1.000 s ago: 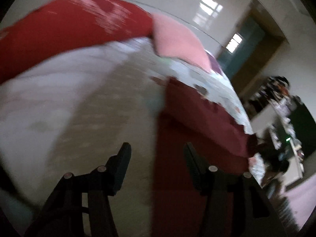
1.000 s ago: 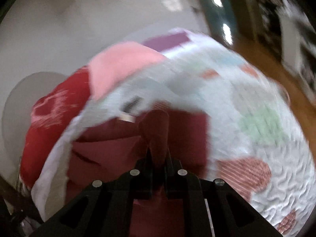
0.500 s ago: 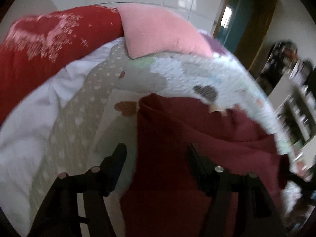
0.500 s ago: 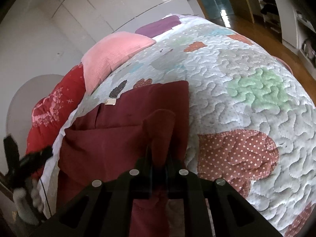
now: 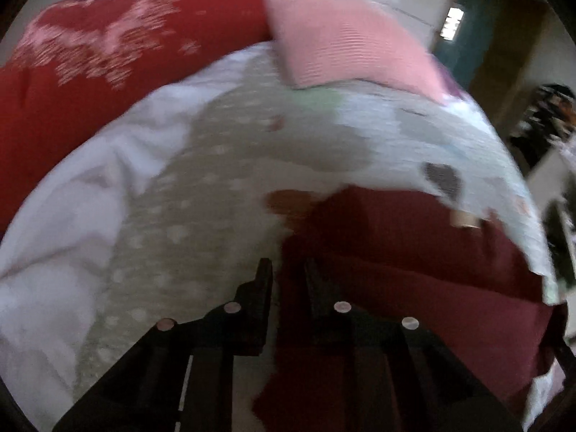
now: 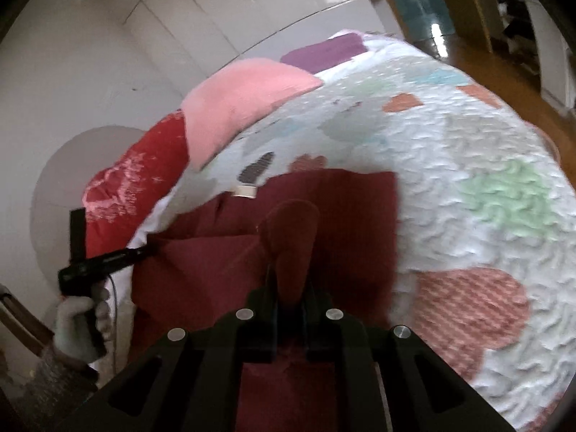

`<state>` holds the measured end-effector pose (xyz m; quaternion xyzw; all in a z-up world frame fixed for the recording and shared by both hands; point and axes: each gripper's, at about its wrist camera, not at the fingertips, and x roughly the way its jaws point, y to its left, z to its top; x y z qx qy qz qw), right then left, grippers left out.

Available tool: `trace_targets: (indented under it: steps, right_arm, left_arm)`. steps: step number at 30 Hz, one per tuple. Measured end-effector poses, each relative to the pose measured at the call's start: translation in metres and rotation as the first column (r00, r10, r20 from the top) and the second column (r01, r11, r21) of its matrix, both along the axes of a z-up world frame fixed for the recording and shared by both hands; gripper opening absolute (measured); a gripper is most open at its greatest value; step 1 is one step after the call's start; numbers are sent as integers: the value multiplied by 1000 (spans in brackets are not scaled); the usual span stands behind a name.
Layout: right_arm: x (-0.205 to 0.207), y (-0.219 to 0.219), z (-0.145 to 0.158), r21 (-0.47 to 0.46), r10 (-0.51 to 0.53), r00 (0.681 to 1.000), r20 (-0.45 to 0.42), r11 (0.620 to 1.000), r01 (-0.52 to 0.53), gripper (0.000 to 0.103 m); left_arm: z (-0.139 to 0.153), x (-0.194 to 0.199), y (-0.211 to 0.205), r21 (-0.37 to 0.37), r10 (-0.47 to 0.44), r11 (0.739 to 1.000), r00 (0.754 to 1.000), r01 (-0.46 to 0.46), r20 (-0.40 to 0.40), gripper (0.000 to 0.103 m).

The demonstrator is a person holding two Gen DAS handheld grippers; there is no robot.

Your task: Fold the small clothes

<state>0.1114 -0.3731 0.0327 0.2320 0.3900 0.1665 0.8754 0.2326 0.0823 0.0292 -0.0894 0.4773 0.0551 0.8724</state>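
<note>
Since half a second ago the left tongs (image 5: pixel 288 280) have narrowed from wide to a slim gap over the near edge of the maroon garment (image 5: pixel 414 252). In the left wrist view, blur hides whether the fingers truly pinch that edge; the garment spreads from the tongs toward 3 o'clock across the quilted bed (image 5: pixel 223 165), with a pink pillow (image 5: pixel 345 43) at 12 o'clock. If the grip catches only air or the quilt, the fold would drag crooked.

In the right wrist view, the right tongs (image 6: pixel 289 288) are clamped on a raised flap of the garment, and the left tool reaches its corner at 9 o'clock. Uneven pulling between the two could bunch the cloth or slip the flap.
</note>
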Motion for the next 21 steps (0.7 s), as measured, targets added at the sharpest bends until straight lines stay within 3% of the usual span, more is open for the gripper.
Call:
trace_targets:
  steps: [2,4,7,10,12,14,16,18,19,20,21]
  right_arm:
    - [10,10,-8,-46,-15,1000,-22,999,14,13]
    - [15,17,-20,-134,-67,996,-59,989,58,16]
    - [8,17,-26,-166,-91,995,-46,983,82,19]
    - [-10,9,-7,-228,-162,986,26,960,164,30]
    - [-19,4,10,-217,-171,982,81,959,185,47]
    - [-21,4,16,-187,-158,983,98,967,174,74]
    - [-15,12,10,-198,-126,990,70,970,138,75]
    - [-3,25,-5,-234,-77,997,3,969,76,69]
    - [1,29,-12,-260,-61,998,-23,964,53,26]
    - [4,28,-16,-288,-67,997,-33,956,55,7]
    - [4,21,-19,-309,-104,994,-26,947,91,7]
  left_arm:
    - [-8,0,9,12,24,1000,999,-24,-32,17]
    - [-11,-7,20,-74,10,997,999,-13,-50,17]
    - [5,-27,24,-81,-5,997,1000,6,5,17]
    - [25,-57,17,-31,-56,998,995,58,85,32]
    - [34,-77,10,-10,-83,996,990,84,118,36]
    - [36,-88,6,-22,-96,995,988,99,125,36]
    - [33,-95,2,-43,-104,993,988,109,115,36]
    - [30,-96,-2,-55,-112,991,988,118,105,37]
    - [28,-98,-5,-56,-123,990,987,129,100,37]
    - [26,-99,-8,-51,-132,989,987,137,97,40]
    - [22,-101,-11,-41,-142,988,985,146,94,42]
